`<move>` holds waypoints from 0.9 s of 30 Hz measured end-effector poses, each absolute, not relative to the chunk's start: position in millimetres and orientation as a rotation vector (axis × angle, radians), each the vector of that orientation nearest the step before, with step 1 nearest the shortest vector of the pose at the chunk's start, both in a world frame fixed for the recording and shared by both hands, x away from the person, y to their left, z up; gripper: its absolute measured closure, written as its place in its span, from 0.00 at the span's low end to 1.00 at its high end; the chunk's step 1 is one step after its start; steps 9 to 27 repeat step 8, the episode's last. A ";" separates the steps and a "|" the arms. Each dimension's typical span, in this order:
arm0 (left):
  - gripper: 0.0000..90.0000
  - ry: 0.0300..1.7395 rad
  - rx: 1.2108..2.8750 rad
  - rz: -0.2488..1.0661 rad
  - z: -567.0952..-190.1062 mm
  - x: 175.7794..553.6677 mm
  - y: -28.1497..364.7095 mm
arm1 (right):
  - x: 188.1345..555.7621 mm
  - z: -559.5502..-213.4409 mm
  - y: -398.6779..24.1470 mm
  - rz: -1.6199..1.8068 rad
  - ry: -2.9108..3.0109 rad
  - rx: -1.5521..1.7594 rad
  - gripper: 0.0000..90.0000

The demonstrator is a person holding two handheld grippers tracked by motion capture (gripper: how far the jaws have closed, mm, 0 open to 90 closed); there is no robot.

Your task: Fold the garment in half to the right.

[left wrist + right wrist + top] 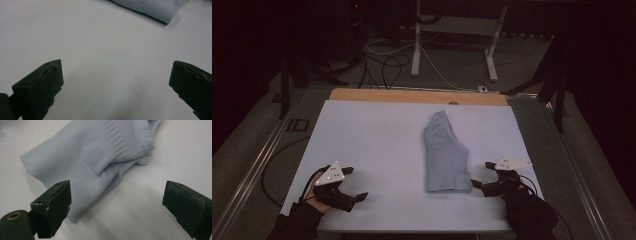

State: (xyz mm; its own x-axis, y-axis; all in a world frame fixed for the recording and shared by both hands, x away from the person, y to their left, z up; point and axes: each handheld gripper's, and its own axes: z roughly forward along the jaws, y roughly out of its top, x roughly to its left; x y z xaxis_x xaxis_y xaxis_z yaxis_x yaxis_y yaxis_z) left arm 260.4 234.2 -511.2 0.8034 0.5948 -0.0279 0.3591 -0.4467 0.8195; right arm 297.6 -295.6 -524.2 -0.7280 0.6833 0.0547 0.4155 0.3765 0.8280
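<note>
Folding looks well advanced: the pale blue garment lies as a narrow, layered strip on the white table sheet, long axis running away from the person, with a tapered far end and a squarer near end. Right gripper sits just beside the near right corner of the garment, jaws spread apart and holding nothing; in the right gripper view the cloth lies ahead of and between the jaws, toward the left one, its ribbed band and a small tag at the edge visible, not yet pinched. Left gripper rests well apart from the garment, off to its left, jaws likewise wide and empty; in the left gripper view only a corner of the fabric shows far ahead, bare sheet between the jaws. Judgement: lengthwise folds appear done; what seems left is a final crosswise fold, or smoothing, starting from the near edge. Neither tool has a grip for that yet.
</note>
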 end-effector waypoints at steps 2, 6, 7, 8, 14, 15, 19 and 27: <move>0.01 0.715 2.104 0.338 -512.2 260.9 233.7 | 299.0 -525.3 -296.7 1.282 2.339 0.982 0.09; 0.01 0.739 2.104 0.352 -513.4 262.0 236.0 | 300.3 -526.7 -294.6 1.276 2.351 0.982 0.09; 0.01 0.734 2.103 0.357 -513.0 261.7 236.2 | 300.3 -526.7 -293.7 1.277 2.358 0.975 0.09; 0.01 0.734 2.103 0.357 -513.0 261.7 236.2 | 300.1 -526.4 -292.8 1.268 2.361 0.966 0.09; 0.01 0.734 2.103 0.357 -513.0 261.7 236.2 | 300.1 -526.4 -292.8 1.268 2.361 0.966 0.09; 0.01 0.734 2.103 0.357 -513.0 261.7 236.2 | 300.1 -526.4 -292.8 1.268 2.361 0.966 0.09; 0.01 0.734 2.103 0.357 -513.0 261.7 236.2 | 300.1 -526.4 -292.8 1.268 2.361 0.966 0.09; 0.01 0.734 2.103 0.357 -513.0 261.7 236.2 | 300.1 -526.4 -292.8 1.268 2.361 0.966 0.09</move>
